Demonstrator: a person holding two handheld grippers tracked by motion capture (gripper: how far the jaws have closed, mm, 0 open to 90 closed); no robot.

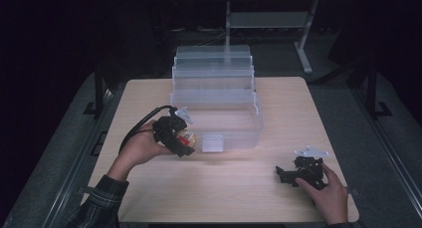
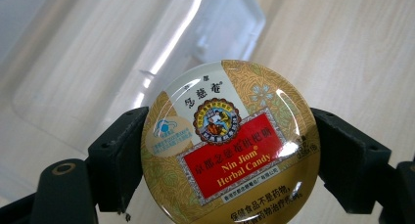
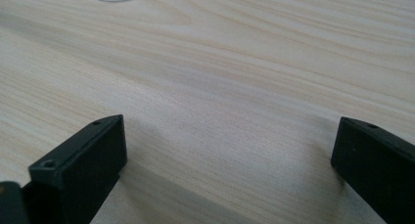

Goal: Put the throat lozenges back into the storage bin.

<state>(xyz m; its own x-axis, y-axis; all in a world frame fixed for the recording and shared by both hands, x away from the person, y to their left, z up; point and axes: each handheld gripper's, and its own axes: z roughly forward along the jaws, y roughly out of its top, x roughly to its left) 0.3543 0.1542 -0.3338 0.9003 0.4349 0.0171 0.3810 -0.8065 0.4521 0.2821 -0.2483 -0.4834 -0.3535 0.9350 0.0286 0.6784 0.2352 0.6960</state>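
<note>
Light wooden table [image 1: 259, 188] on grey carpet [image 1: 378, 153], metal-legged desk frame [image 1: 303, 44] sitting way back in the dark.

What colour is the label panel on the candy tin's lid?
Red, on a gold patterned candy tin; clearest in the left gripper view.
</note>
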